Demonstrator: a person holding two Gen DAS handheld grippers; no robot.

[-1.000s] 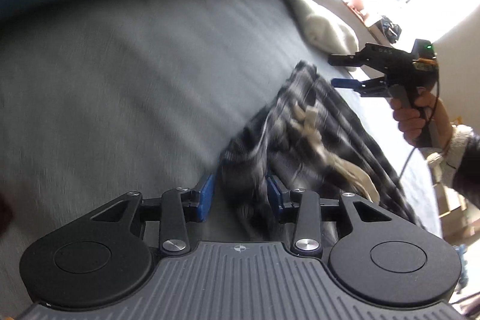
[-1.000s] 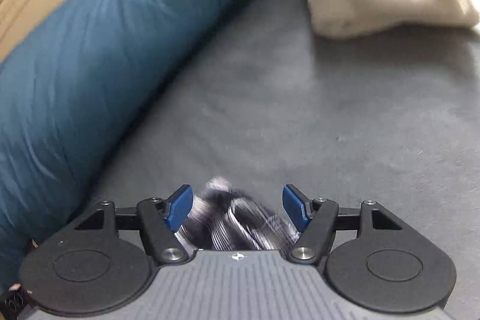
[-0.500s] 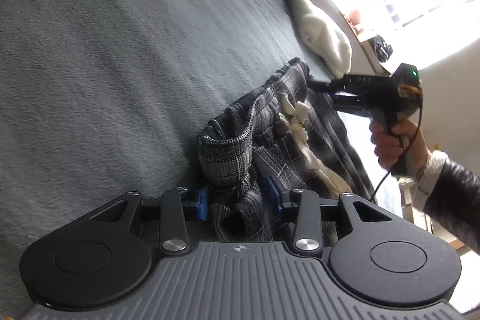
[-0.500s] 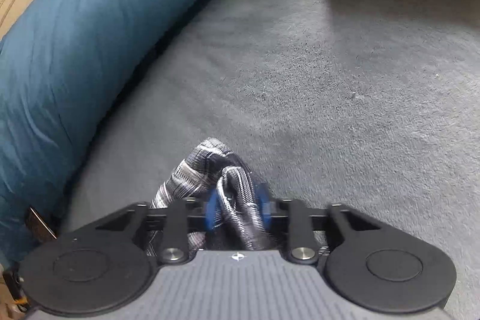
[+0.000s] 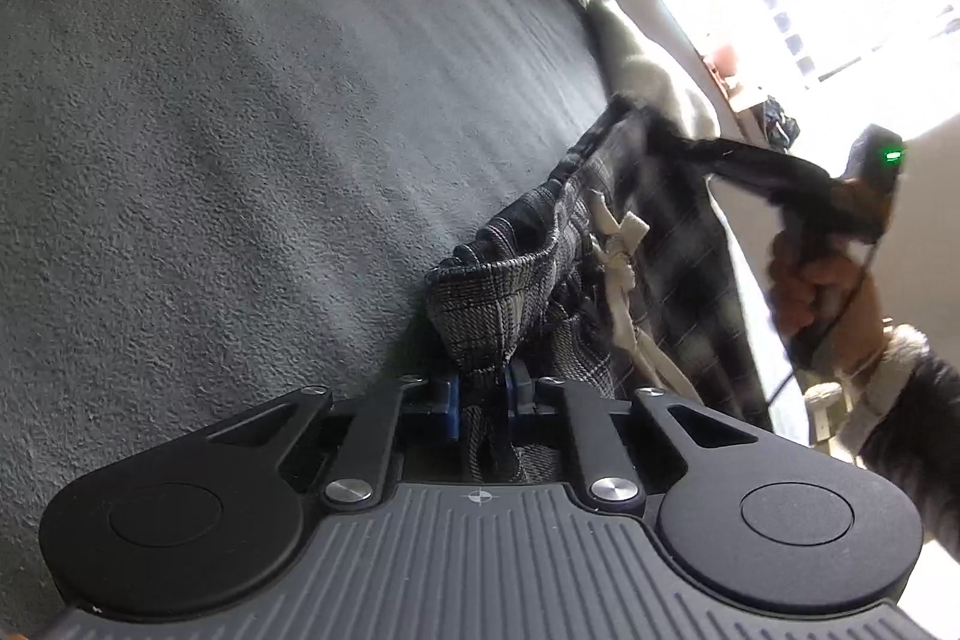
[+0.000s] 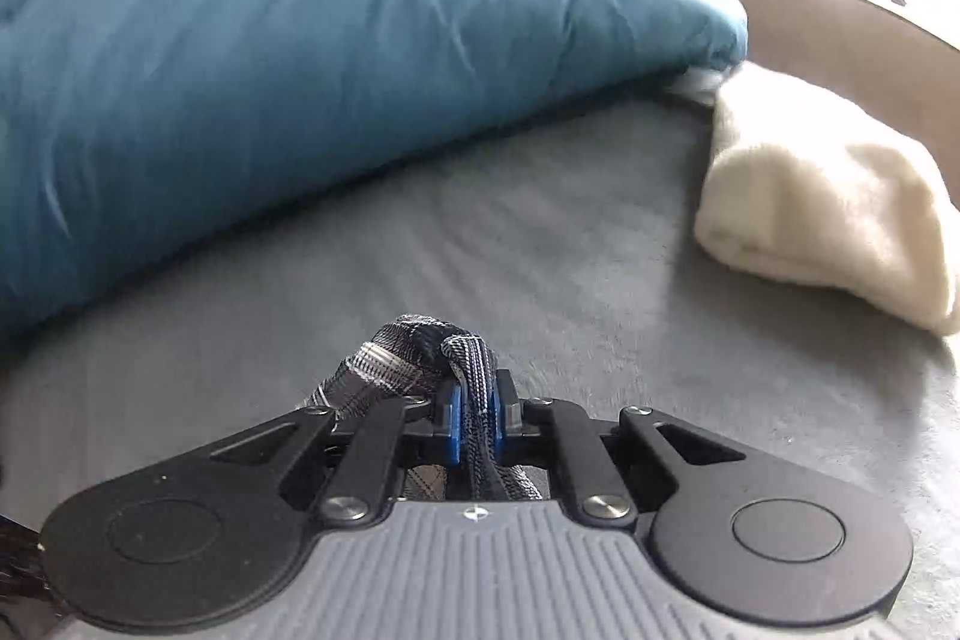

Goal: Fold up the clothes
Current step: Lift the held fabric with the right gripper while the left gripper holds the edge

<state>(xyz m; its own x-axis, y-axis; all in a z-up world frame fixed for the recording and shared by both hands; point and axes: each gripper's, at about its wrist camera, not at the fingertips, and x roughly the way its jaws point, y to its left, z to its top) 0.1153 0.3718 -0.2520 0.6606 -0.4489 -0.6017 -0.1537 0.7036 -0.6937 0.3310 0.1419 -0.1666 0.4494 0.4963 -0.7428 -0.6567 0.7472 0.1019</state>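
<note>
The plaid shorts (image 5: 528,292) lie bunched on the grey bedcover (image 5: 240,130), stretched between the two hand-held tools. The left gripper (image 5: 483,397) has just been closing, and its blue pads (image 5: 451,403) now pinch a fold of the waistband right at the tool's nose, the cloth rising from the pinch and running away toward the upper right. A pale drawstring (image 5: 618,256) dangles over the dark checked fabric beside that fold. At the far end of the garment the right gripper (image 5: 690,145), seen blurred from the left wrist view, reaches into the other waistband corner, with the person's hand (image 5: 822,292) wrapped round its handle and a dark sleeve behind. In the right wrist view the right gripper (image 6: 474,421) has likewise just been closing, and its blue pads (image 6: 454,421) press together on a ridge of the plaid cloth (image 6: 414,346) that humps up just ahead of them. Beyond lies open bedcover (image 6: 480,232), then a teal pillow (image 6: 300,58) along the back and a folded cream garment (image 6: 828,208) to the right, well apart from the shorts
</note>
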